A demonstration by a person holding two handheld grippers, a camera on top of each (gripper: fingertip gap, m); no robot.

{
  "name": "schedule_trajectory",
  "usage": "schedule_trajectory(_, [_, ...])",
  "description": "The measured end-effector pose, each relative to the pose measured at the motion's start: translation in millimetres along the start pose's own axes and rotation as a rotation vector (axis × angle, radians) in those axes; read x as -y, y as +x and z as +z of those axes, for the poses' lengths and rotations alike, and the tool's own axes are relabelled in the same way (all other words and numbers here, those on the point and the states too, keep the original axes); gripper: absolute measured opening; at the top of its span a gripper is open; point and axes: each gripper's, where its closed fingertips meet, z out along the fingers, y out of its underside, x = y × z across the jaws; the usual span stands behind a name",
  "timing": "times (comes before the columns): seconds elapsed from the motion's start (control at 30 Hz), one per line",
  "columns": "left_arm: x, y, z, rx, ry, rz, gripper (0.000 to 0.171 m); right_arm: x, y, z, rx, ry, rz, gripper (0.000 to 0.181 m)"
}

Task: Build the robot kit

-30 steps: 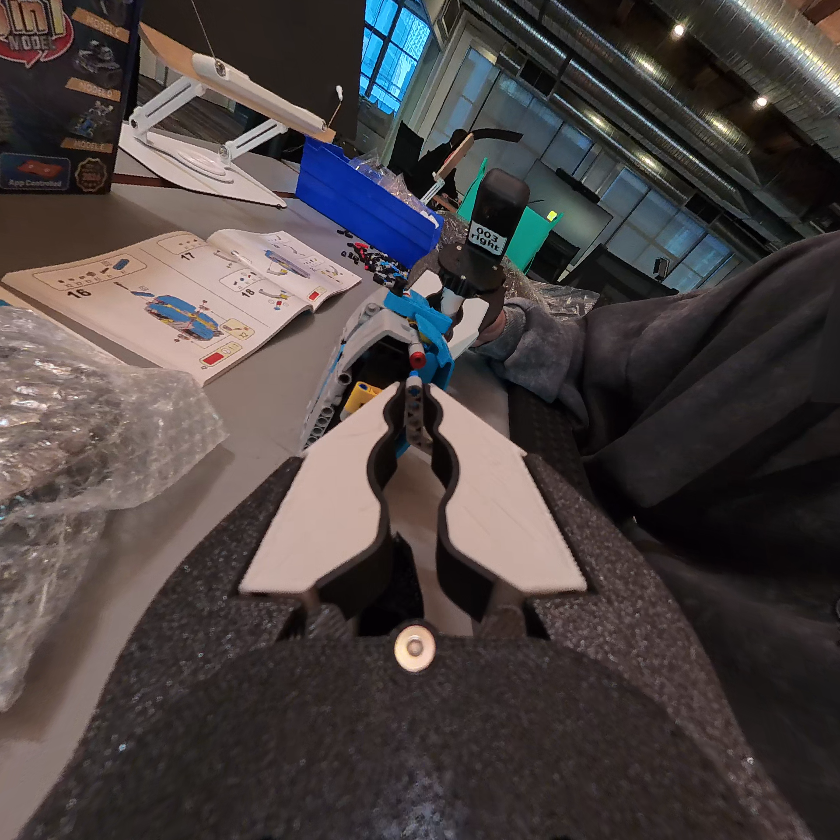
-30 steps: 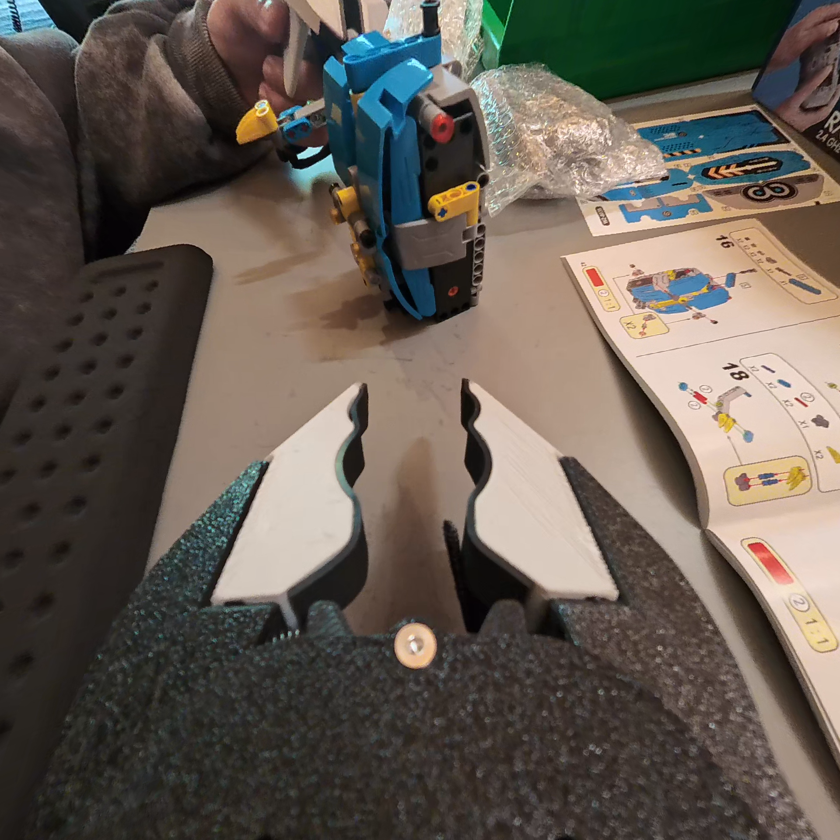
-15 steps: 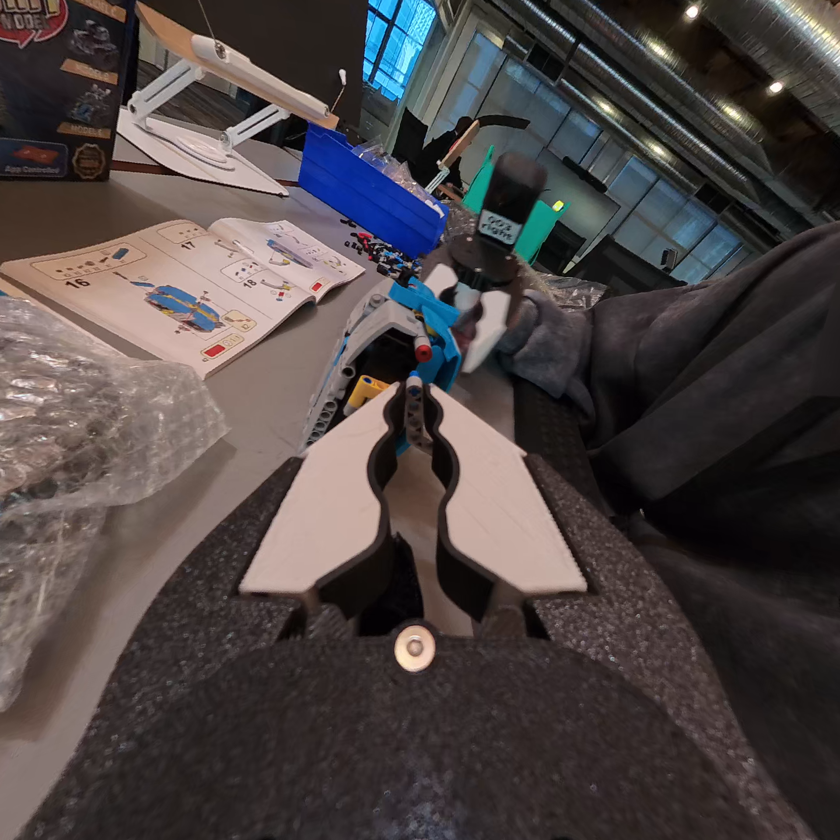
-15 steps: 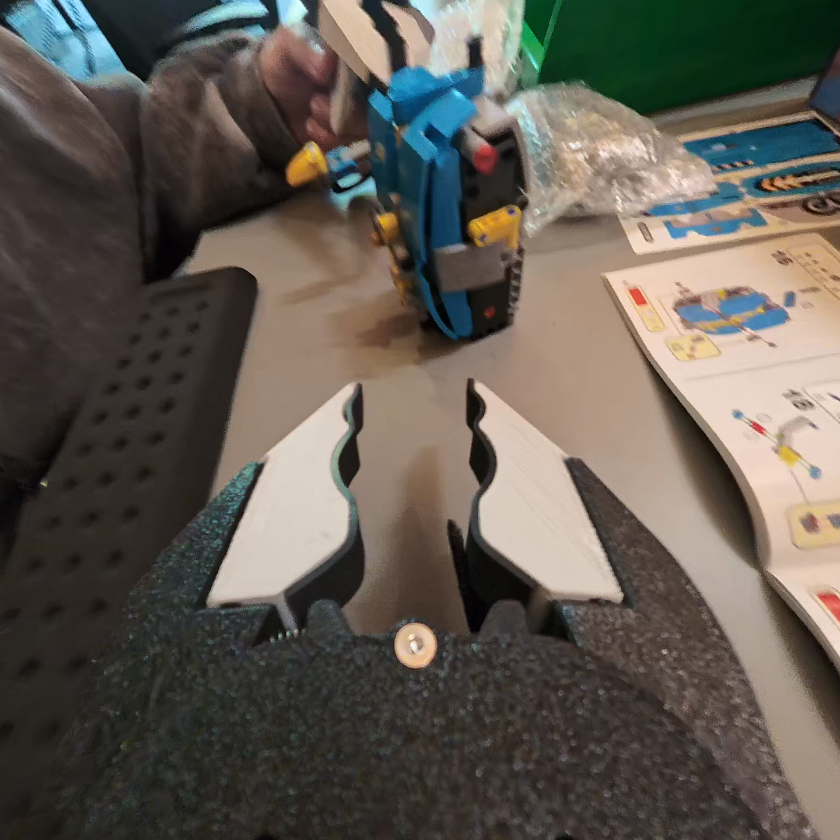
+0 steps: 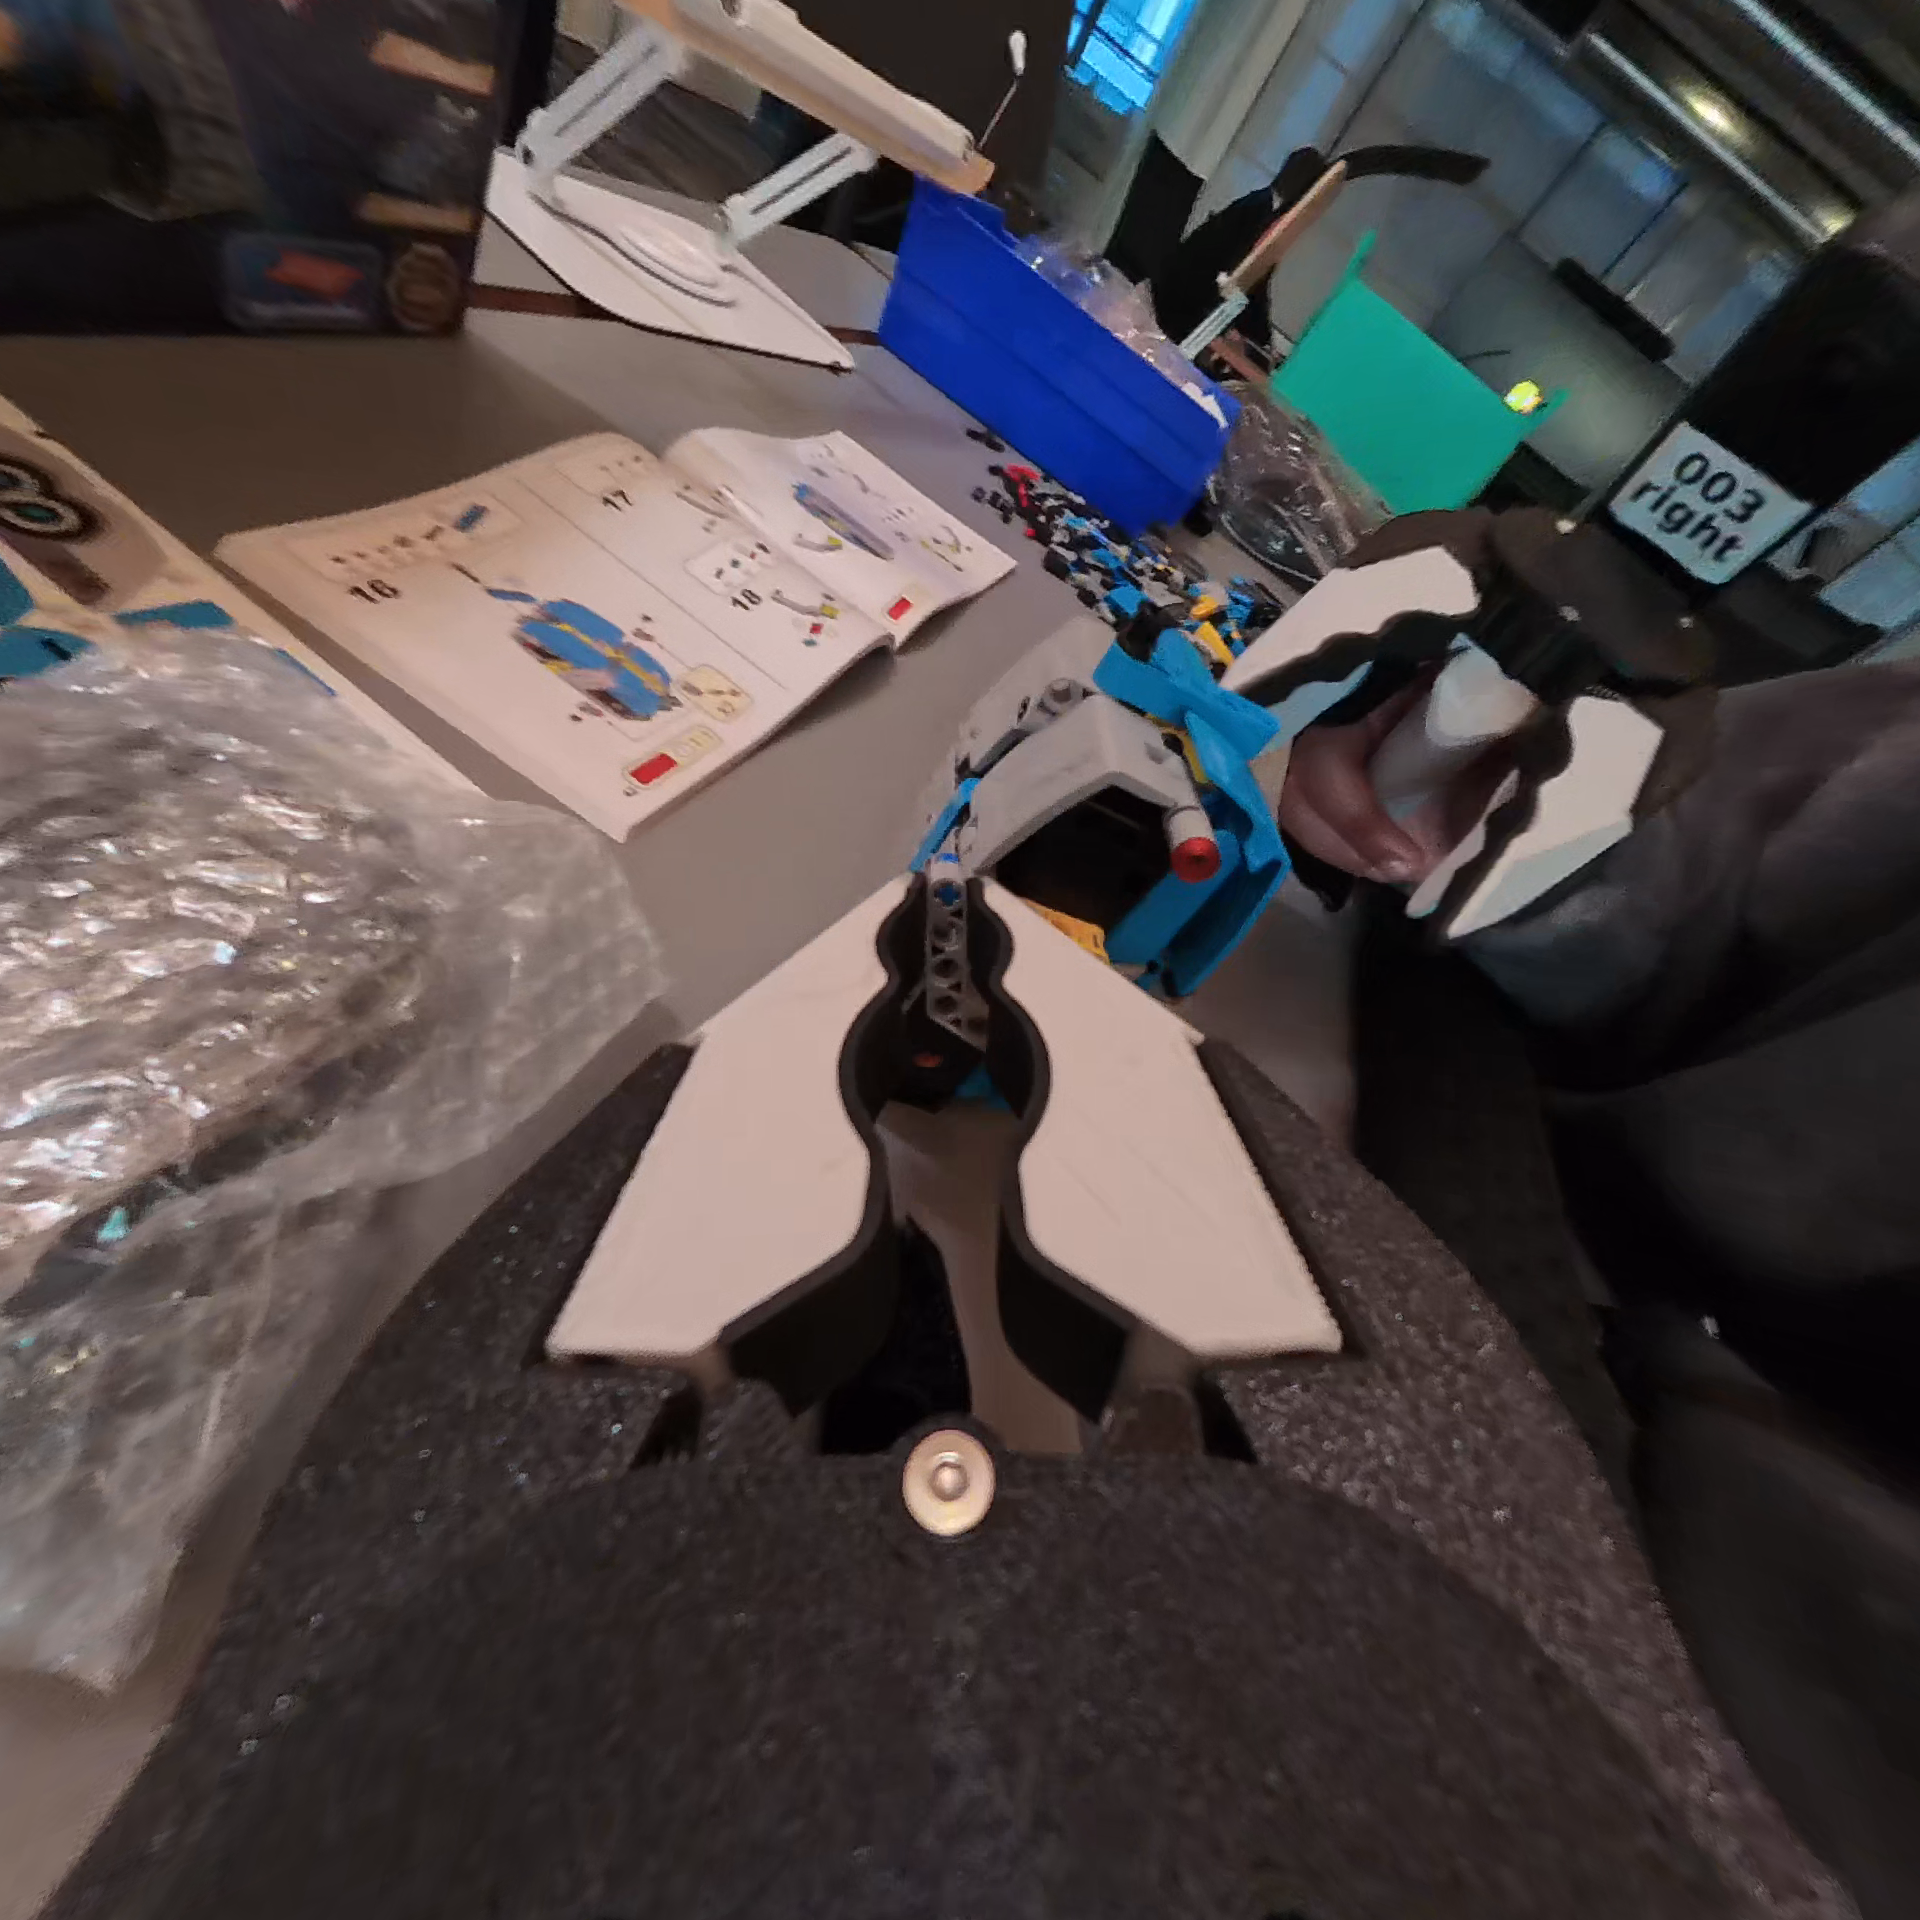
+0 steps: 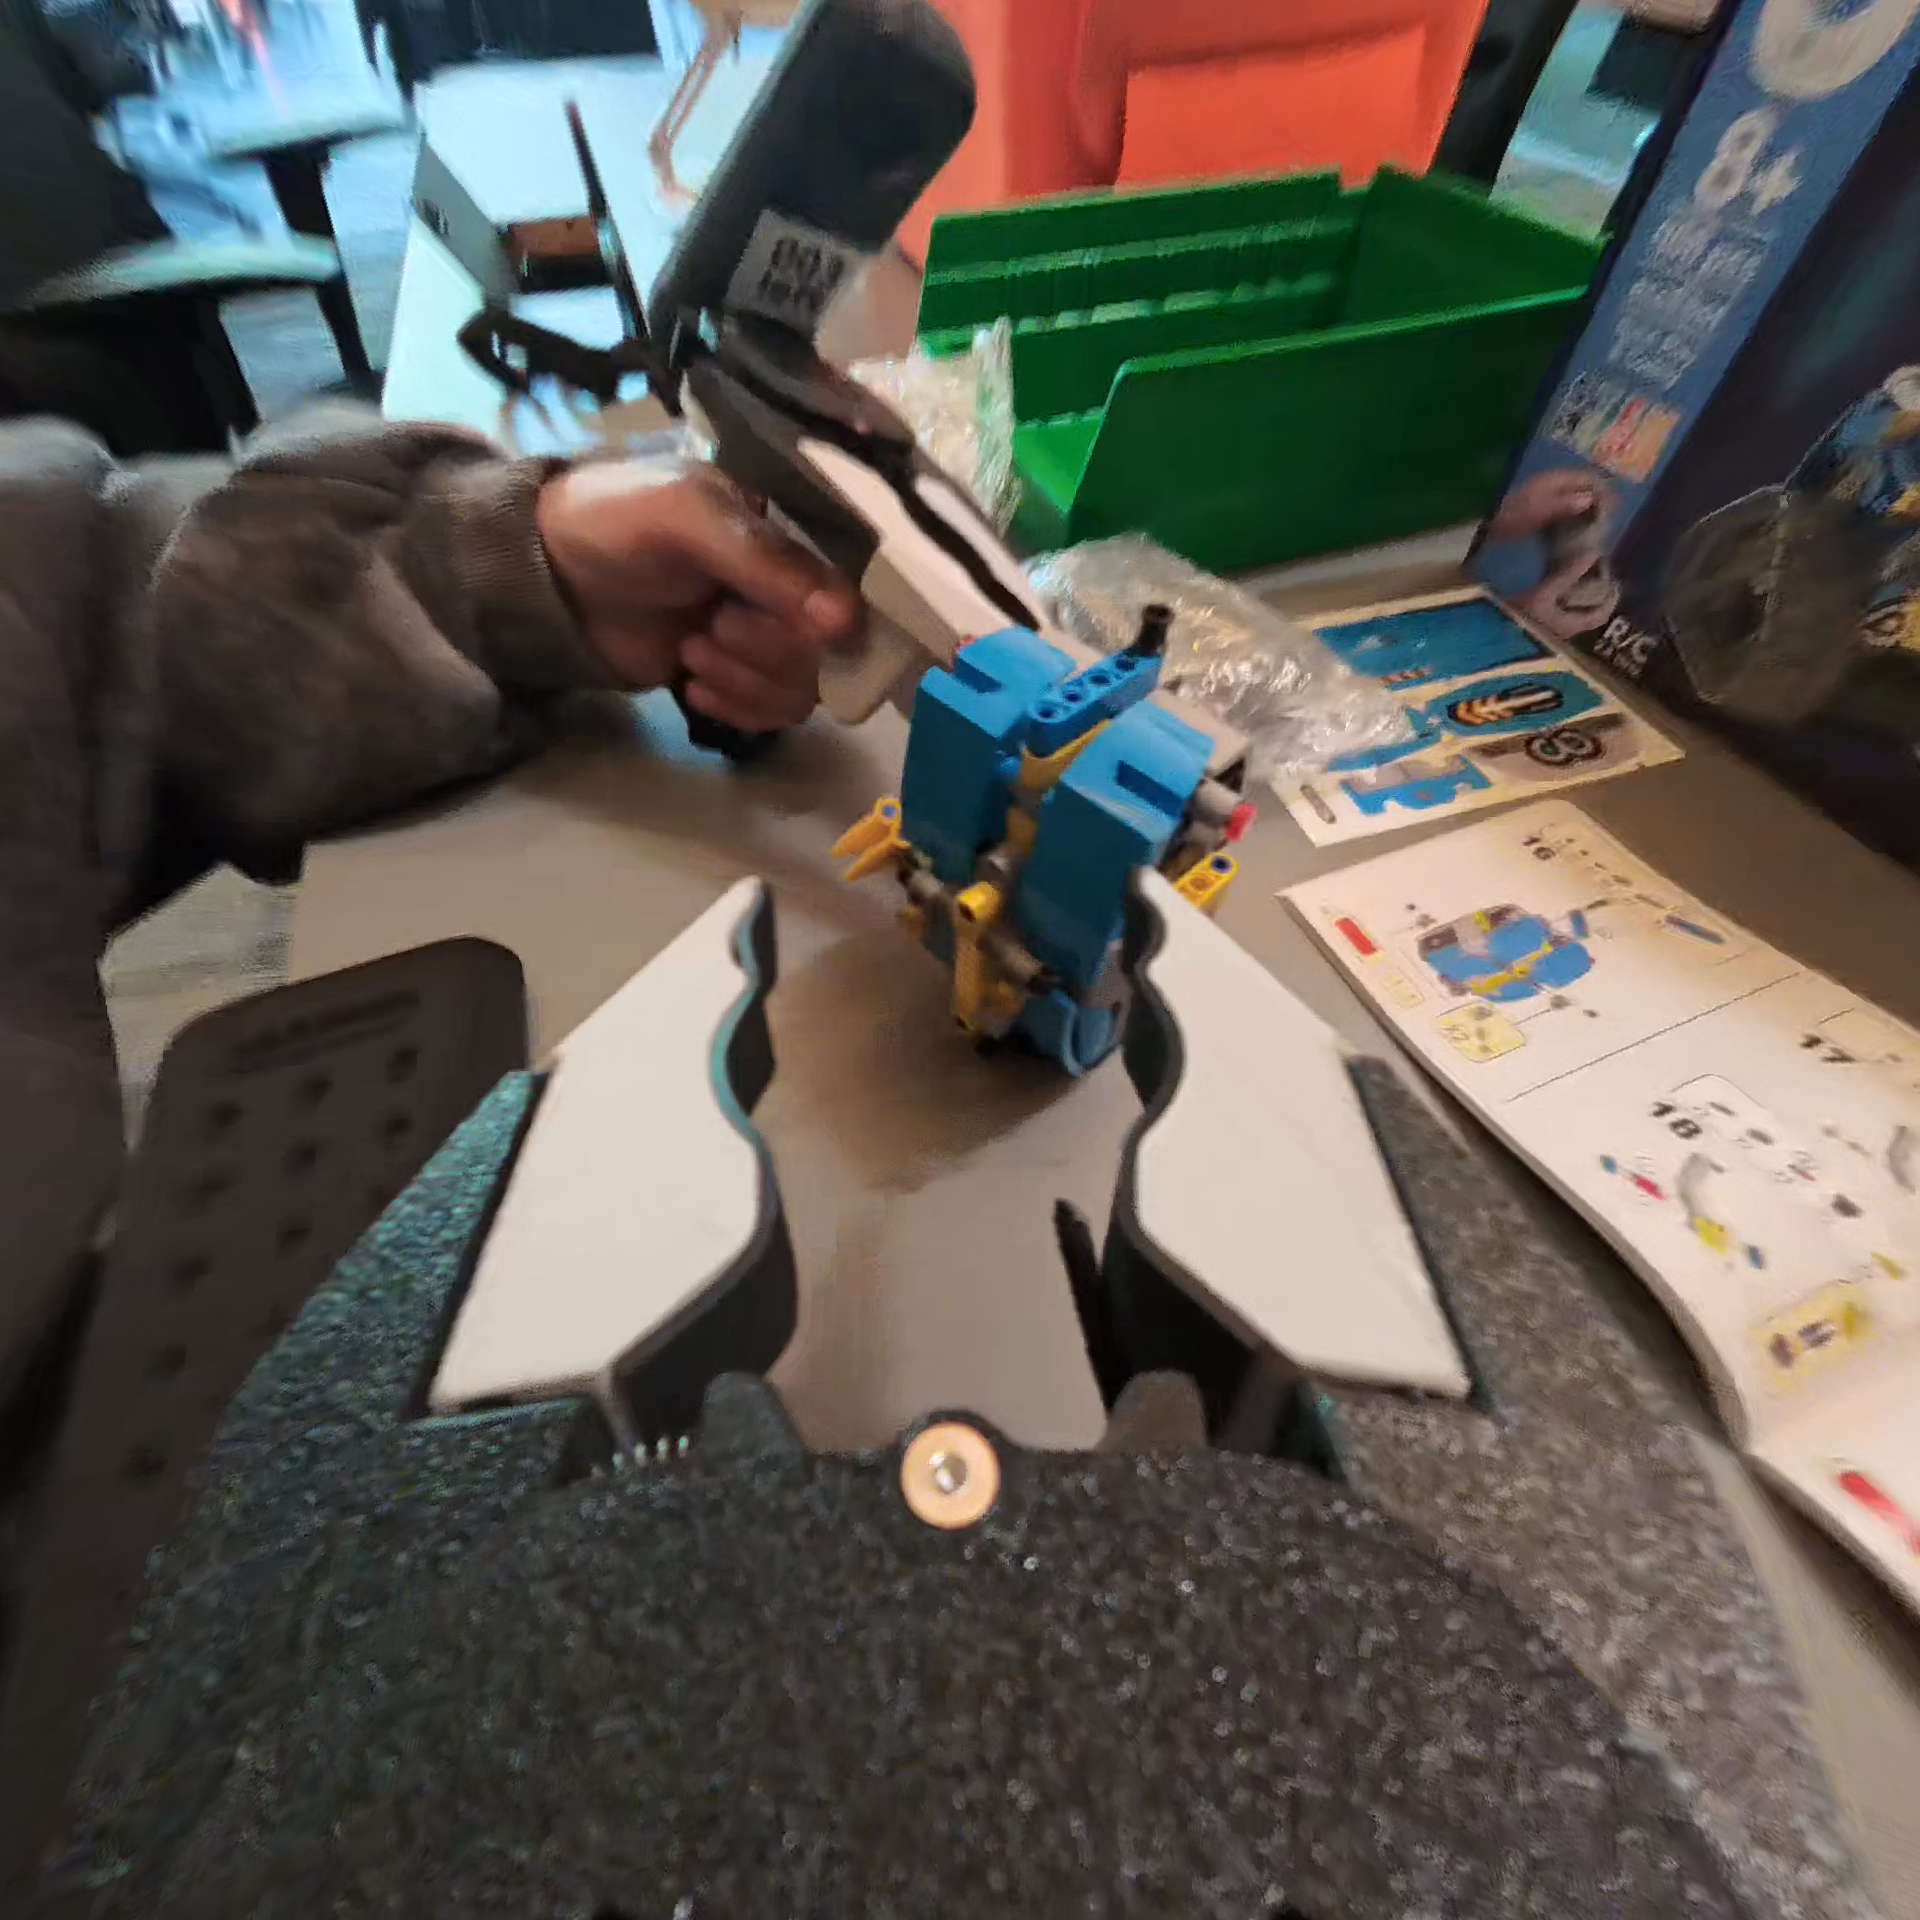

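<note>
While the left gripper [image 5: 948, 914] pinches a grey holed beam [image 5: 951, 971] on the blue brick model [image 6: 1039, 831], the right gripper [image 6: 948, 914] gapes wide, empty, the model just ahead; an open instruction booklet [image 6: 1662, 1091] lies right of it.

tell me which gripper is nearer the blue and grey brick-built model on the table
Left. The left gripper is shut on the model, clamping its grey holed beam. The right gripper is open, its fingertips just short of the model.
</note>
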Motion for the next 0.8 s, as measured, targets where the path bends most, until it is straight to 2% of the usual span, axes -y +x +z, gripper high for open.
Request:
schedule_trajectory(0.13, [-2.8, 4.3, -1.9, -0.059, 0.002, -0.071, 0.006, 1.9, 1.7, 0.9, 0.008, -0.014, 0.047, 0.078])
schedule_trajectory(0.2, [-6.1, 9.8, -2.1, -0.092, -0.014, -0.084, 0.006, 1.1, 6.7, 5.0, -0.008, -0.015, 0.025, 0.091])
schedule_trajectory(0.4, [-24.6, 42.8, 9.3, -0.212, -0.109, -0.048, 0.007, 3.6, 9.6, 23.2, 0.085, -0.006, 0.026, 0.098])
schedule_trajectory(0.47, [-27.9, 50.0, 13.7, -0.232, -0.128, -0.033, 0.007, 1.7, 9.2, 26.9, 0.119, -0.025, 0.02, 0.096])
schedule_trajectory(0.57, [-27.4, 57.4, 7.9, -0.274, -0.132, -0.016, 0.007, 2.2, 17.4, 20.7, 0.056, -0.012, -0.001, 0.095])
schedule_trajectory(0.7, [-7.8, 47.6, -10.0, -0.265, -0.025, -0.062, 0.007, -8.7, 20.5, 10.6, -0.068, -0.038, -0.018, 0.076])
schedule_trajectory(0.8, [2.5, 42.7, -16.4, -0.271, 0.031, -0.1, 0.007, -15.7, 28.1, 16.9, -0.133, -0.085, -0.03, 0.072])
